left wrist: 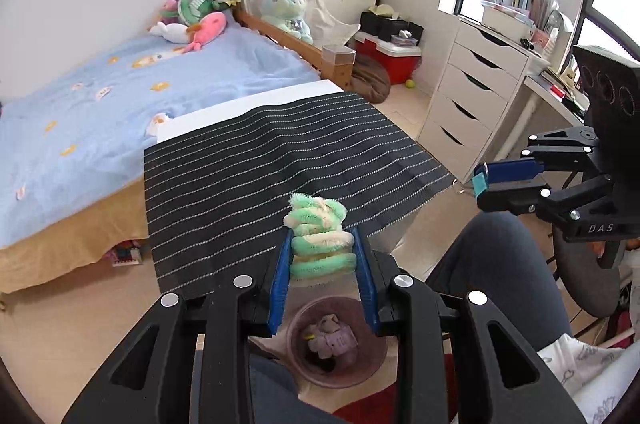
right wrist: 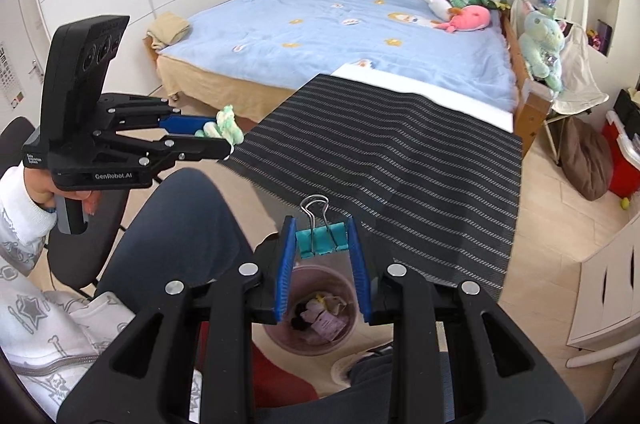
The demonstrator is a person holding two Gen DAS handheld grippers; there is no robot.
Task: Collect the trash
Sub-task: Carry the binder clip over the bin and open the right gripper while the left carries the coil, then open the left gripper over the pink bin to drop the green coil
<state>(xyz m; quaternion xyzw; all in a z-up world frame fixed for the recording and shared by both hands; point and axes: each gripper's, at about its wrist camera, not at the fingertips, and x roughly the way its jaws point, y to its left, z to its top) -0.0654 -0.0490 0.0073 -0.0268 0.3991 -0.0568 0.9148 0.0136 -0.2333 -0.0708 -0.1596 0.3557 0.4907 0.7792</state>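
Observation:
My left gripper (left wrist: 322,244) is shut on a coiled green-and-cream fuzzy pipe cleaner (left wrist: 318,228), held in the air above a pink waste bin (left wrist: 372,360) on the floor. The bin holds crumpled paper scraps (left wrist: 332,340). My right gripper (right wrist: 322,238) is shut on a teal binder clip (right wrist: 320,238) with its wire handles pointing up, also over the pink waste bin (right wrist: 348,288). In the right wrist view the left gripper (right wrist: 224,133) shows at the left with the fuzzy coil (right wrist: 226,125). The right gripper (left wrist: 480,183) shows at the right of the left wrist view, the clip (left wrist: 479,183) in it.
A table under a black striped cloth (left wrist: 280,163) stands just beyond the bin, a bed with a blue cover (left wrist: 140,91) behind it. A white drawer unit (left wrist: 472,91) stands to the right. The person's dark trouser legs (right wrist: 176,224) flank the bin; a black chair (right wrist: 84,256) is at the left.

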